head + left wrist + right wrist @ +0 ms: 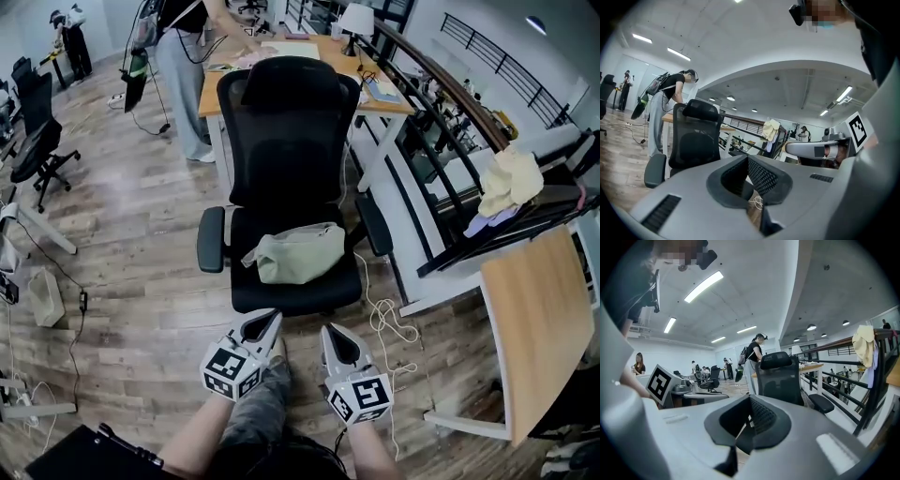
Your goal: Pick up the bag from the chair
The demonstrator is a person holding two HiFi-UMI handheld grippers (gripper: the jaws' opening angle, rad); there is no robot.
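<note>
Two tongs, both with jaws together and nothing between them, sit side by side at the bottom centre of the head view. These are the left tongs (pixel 267 323) and the right tongs (pixel 333 337), and their tips point up the frame at the chair (pixel 291 122). The gripper views confirm the pads of the left tongs (pixel 749 185) and right tongs (pixel 746 427) are closed on nothing.

The bag (pixel 298 253), pale green and soft, lies on the seat at mid frame, slumped toward the front; what is in it cannot be seen. It is apart from both tongs, which are near the seat's front edge.

Armrests (pixel 212 240) flank the seat, and the backrest rises behind it. Bare wooden floor (pixel 141 244) opens to the left. To the right a white cable (pixel 386 319) trails on the floor, with a railing (pixel 441 94) running diagonally past it. A desk (pixel 323 52) stands behind the chair at the top, with a person (pixel 183 66) beside it.
</note>
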